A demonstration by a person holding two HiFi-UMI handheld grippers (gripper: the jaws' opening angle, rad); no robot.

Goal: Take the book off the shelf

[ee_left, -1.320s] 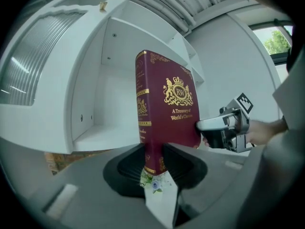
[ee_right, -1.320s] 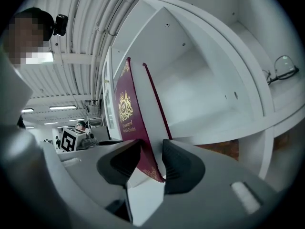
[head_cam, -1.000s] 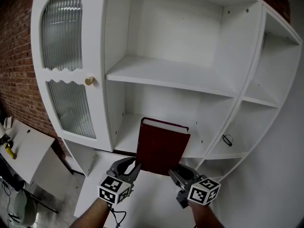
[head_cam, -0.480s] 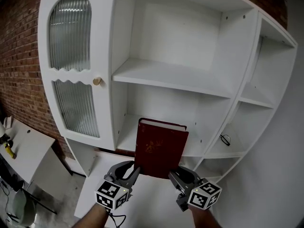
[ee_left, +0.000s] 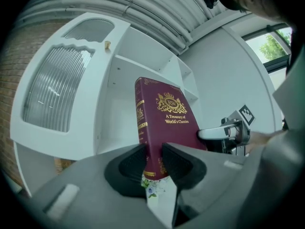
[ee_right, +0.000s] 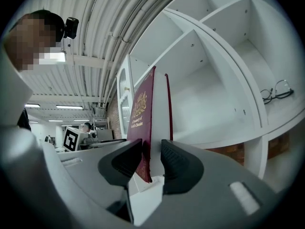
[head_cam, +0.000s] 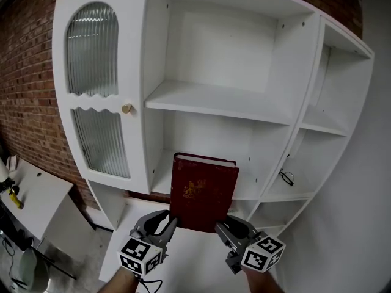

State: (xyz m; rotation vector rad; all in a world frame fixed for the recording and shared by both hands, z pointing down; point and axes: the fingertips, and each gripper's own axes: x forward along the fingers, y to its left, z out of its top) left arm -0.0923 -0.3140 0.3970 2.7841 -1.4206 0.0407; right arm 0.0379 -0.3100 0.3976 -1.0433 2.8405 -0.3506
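Maroon cloth with gilt stamping sits pinched low down on both sides. The left gripper (ee_left: 153, 159) is clamped on the book (head_cam: 203, 191) at its bottom spine corner. The right gripper (ee_right: 151, 159) is clamped on the opposite bottom corner, by the page edges. The book rises straight above the two grippers, held in the air between them and the lower shelf (head_cam: 160, 177), which lies just beyond; it looks clear of the board. Its long axis is vertical. The top edge points up, the gilt front cover faces back toward the person, and the spine is on the left gripper's side. Both holds are at the bottom and most of the weight stands above them, so the book could tip forward or twist. The step will go best if both grippers draw back together at the same height, without one squeezing or leading more than the other. Farther beyond the right gripper, off to its outer side, a pair of glasses (head_cam: 286, 177) lies on a side shelf. Beyond the left gripper's outer side is a ribbed-glass door (head_cam: 98, 96).
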